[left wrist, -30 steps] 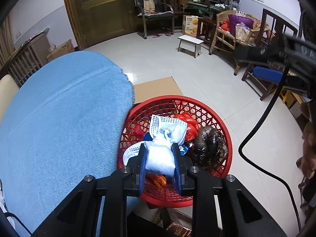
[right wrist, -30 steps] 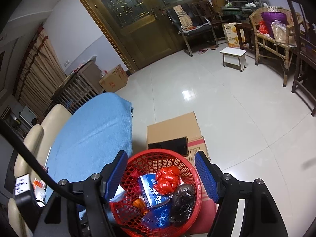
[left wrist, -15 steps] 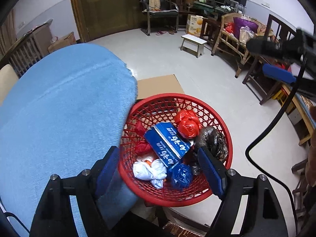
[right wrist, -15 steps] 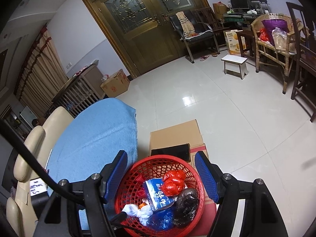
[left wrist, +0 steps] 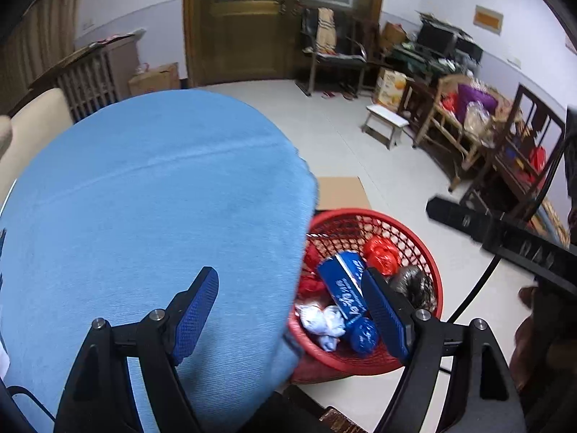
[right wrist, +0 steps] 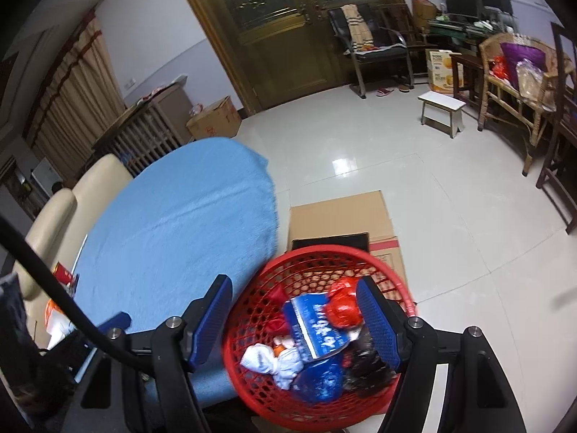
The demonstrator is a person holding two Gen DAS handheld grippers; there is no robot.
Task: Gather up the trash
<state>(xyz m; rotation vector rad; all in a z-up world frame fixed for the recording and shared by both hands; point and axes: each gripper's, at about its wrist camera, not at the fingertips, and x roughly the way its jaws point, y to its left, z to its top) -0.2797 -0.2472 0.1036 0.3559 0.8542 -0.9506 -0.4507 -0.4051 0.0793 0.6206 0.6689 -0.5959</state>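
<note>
Red basket [right wrist: 249,310]: on the floor beside the blue-covered worktop [left wrist: 144,198]. Contents: white crumpled wad [left wrist: 321,321], blue carton [left wrist: 342,285], red bag [left wrist: 380,254], dark bag [left wrist: 411,283], blue bag [right wrist: 321,382]. Left tool [left wrist: 288,315]: over the worktop edge, jaws spread after opening within the last second, nothing between them. Right tool [right wrist: 294,321]: above the basket, spread, empty.

Room had a glossy white tile floor [right wrist: 425,195] with a light glare mid-frame. Brown wooden double door [right wrist: 288,25] with frosted glass stood top centre, pale lilac walls [right wrist: 151,36] either side. Black armchair [right wrist: 375,50] right of the door, small white stool [right wrist: 441,110] further right, wicker chair [right wrist: 515,83] at right edge. Striped curtains [right wrist: 72,97] upper left.
</note>
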